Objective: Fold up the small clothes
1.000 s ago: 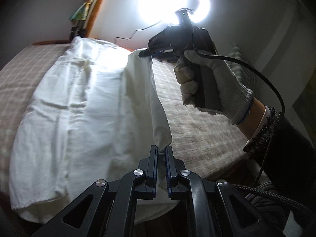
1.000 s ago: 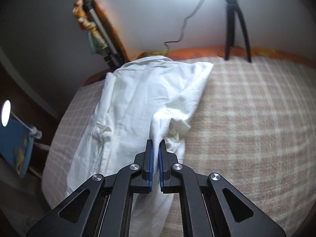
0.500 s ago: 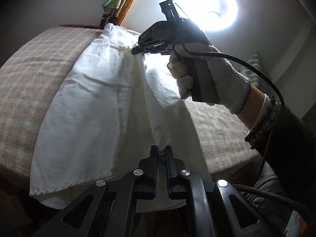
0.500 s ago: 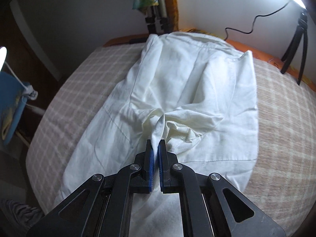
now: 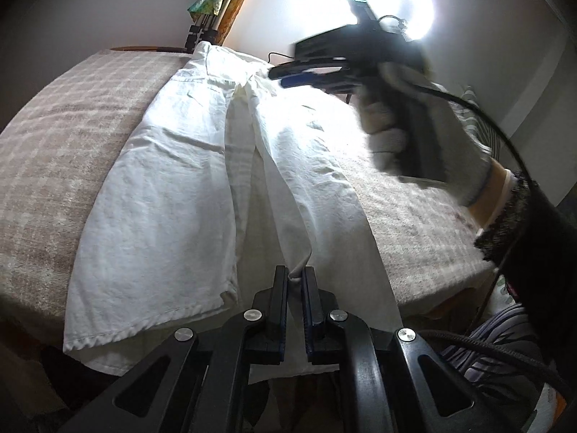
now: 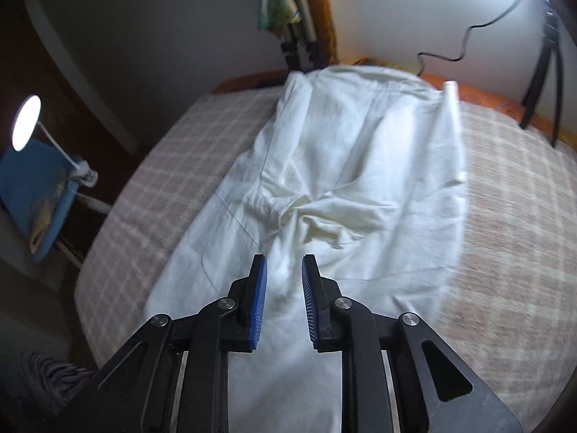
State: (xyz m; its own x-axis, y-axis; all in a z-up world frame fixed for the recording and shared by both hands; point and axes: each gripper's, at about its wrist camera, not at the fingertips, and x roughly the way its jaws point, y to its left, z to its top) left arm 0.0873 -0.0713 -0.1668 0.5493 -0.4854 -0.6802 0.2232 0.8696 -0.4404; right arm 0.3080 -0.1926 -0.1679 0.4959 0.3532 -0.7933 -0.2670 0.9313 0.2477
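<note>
White cotton trousers [image 5: 173,195] are lying limp; my left tool [image 5: 295,281] is pinching the hem, right tool [image 6: 284,270] is opening, nothing gripped.

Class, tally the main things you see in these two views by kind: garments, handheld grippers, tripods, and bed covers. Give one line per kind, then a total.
White garment: 1
Handheld grippers, left gripper and right gripper: 2
Black tripod: 1
Checked bed cover: 1
Total: 5
</note>
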